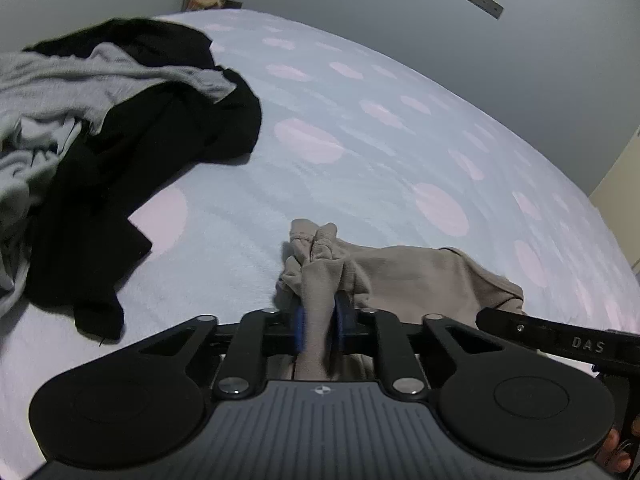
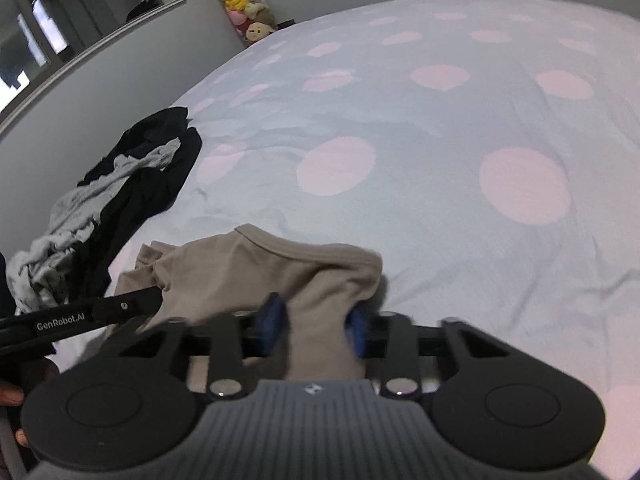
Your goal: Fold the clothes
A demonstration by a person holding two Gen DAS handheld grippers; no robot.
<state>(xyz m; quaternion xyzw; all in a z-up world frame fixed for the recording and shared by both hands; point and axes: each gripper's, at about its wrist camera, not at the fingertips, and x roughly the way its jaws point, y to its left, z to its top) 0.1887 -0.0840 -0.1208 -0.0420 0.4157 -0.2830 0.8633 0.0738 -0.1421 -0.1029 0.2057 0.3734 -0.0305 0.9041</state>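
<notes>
The left hand-held gripper (image 1: 319, 320) pinches a bunched corner of the beige garment (image 1: 404, 276) at lower centre; the right hand-held gripper (image 2: 316, 326) pinches another fold of it. The garment's lower part is hidden behind both tools. At left, a black and grey clothes pile (image 1: 120, 128) lies on the dotted bed (image 1: 360, 152). Soft toys (image 2: 244, 0) stand by the wall at the top.

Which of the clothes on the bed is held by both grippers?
The beige garment: the left gripper and right gripper both pinch it. The black garment and grey garment lie untouched in a heap apart.
</notes>
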